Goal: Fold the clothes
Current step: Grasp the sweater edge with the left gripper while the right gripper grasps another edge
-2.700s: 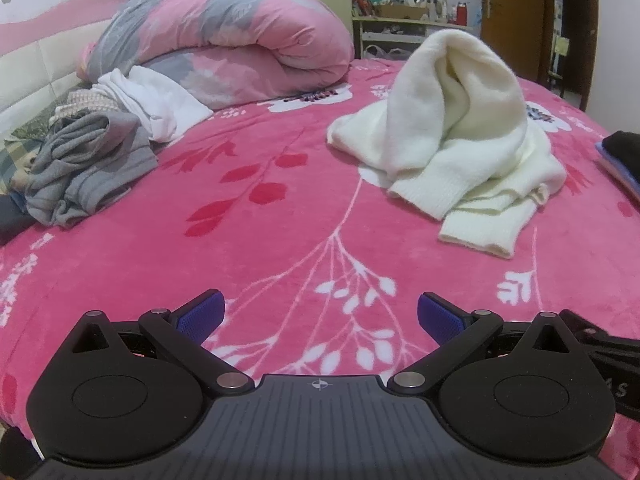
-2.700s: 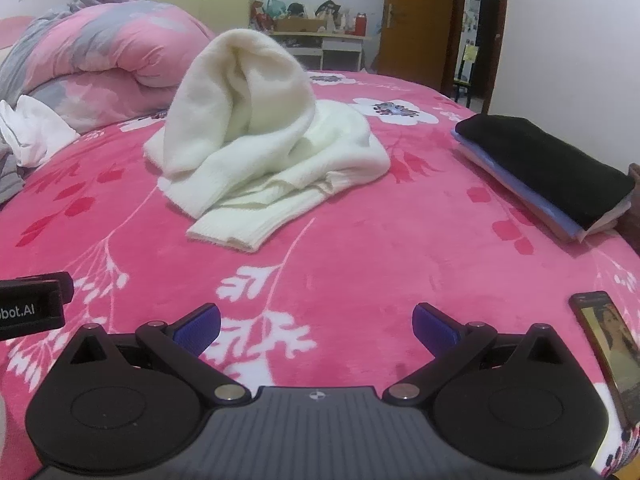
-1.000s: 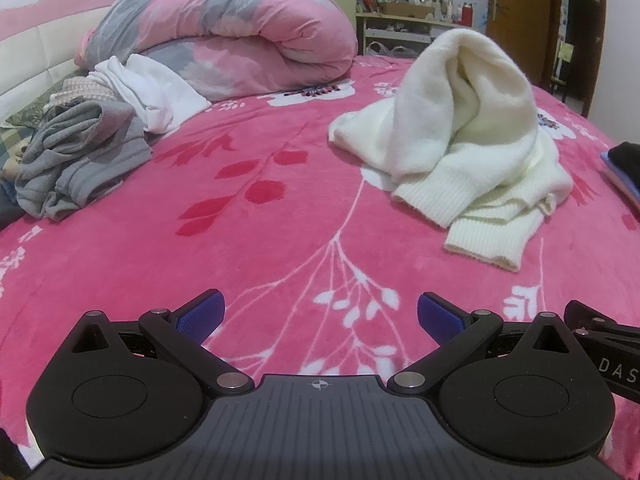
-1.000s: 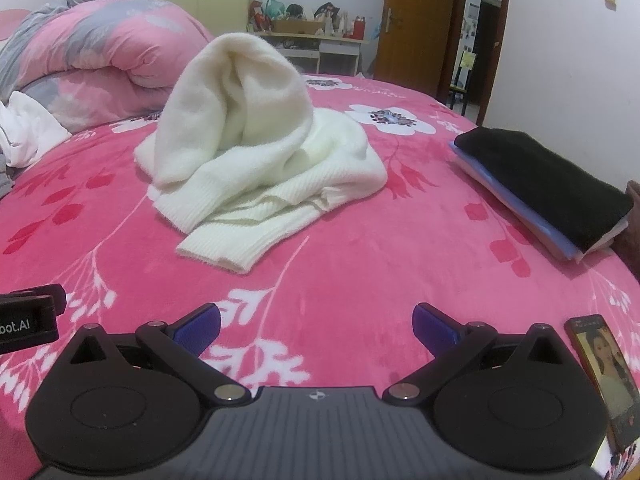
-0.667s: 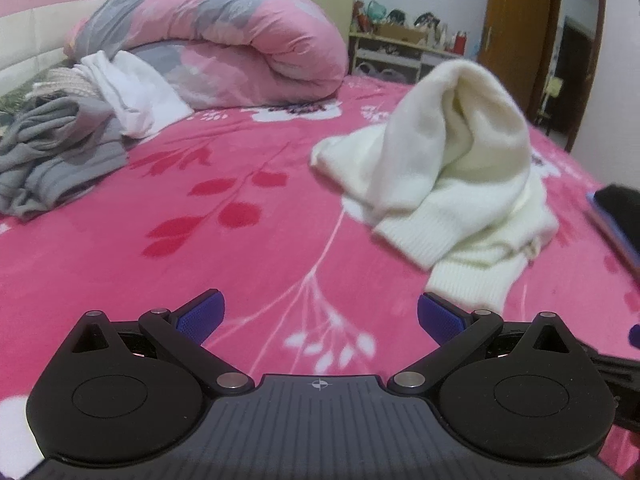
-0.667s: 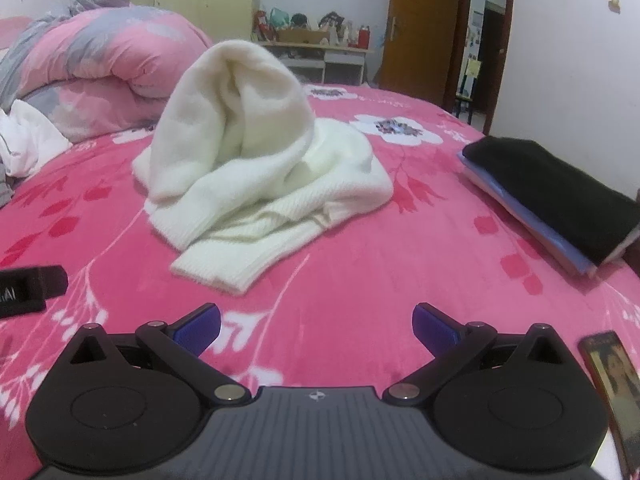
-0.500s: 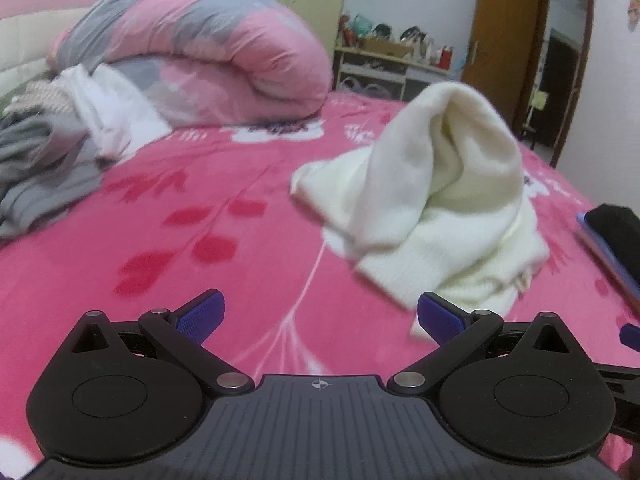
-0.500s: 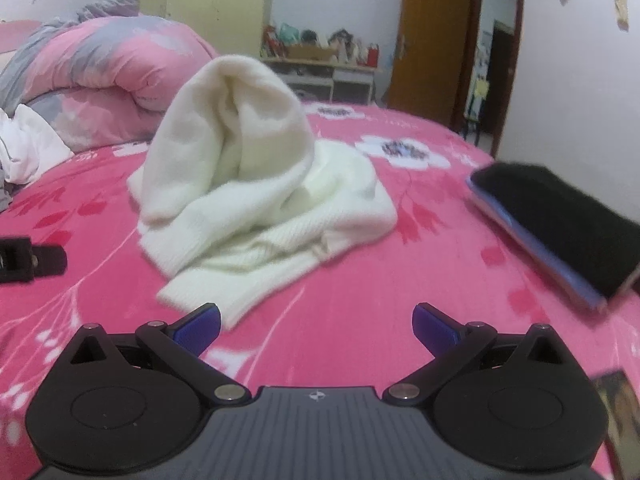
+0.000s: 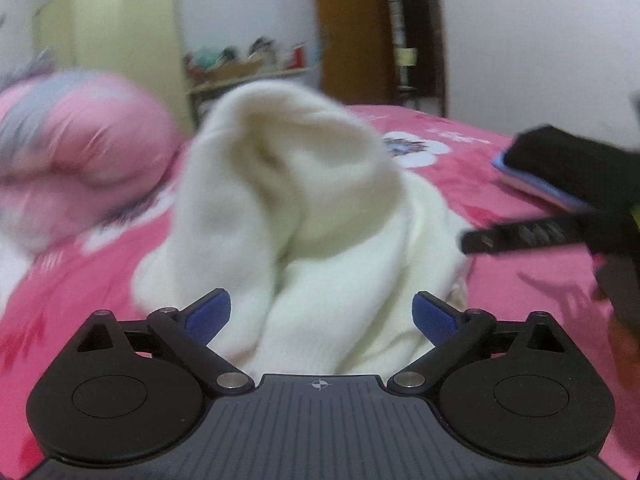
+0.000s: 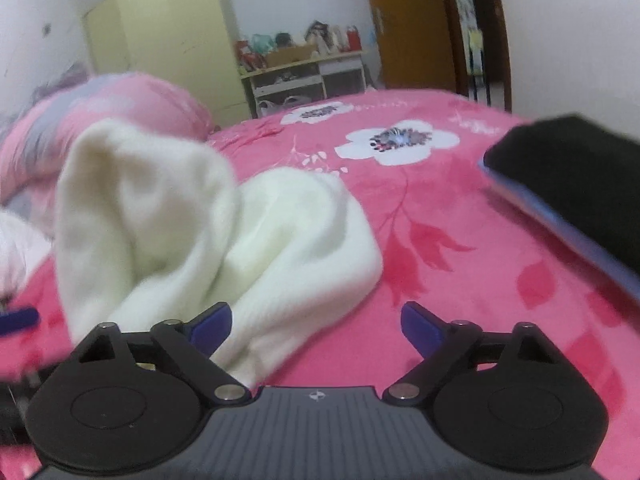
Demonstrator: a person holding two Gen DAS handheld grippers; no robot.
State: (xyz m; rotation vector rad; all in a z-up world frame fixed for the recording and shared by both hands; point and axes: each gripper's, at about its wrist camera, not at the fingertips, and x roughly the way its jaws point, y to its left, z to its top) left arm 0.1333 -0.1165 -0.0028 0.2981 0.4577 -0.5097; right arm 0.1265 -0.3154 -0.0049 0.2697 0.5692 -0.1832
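A crumpled cream knit sweater [image 9: 288, 208] lies heaped on the pink floral bedspread [image 9: 492, 280]. My left gripper [image 9: 320, 314] is open, its blue-tipped fingers on either side of the sweater's near folds. In the right wrist view the same sweater [image 10: 208, 232] fills the left half. My right gripper [image 10: 316, 320] is open there; its left fingertip [image 10: 212, 322] overlaps the sweater's near edge and its right fingertip is over bare bedspread [image 10: 460, 264]. The right gripper's body [image 9: 560, 232] shows dark at the right of the left wrist view.
A folded black garment on a blue one [image 10: 572, 184] lies at the bed's right side. A rolled pink and grey duvet [image 9: 76, 152] sits at the back left. A shelf with clutter [image 10: 304, 68], a wardrobe and a wooden door stand behind the bed.
Both grippers have moved forward over the bed up to the sweater, which now looms large between the fingers. Both remain open. The view is blurred by motion.
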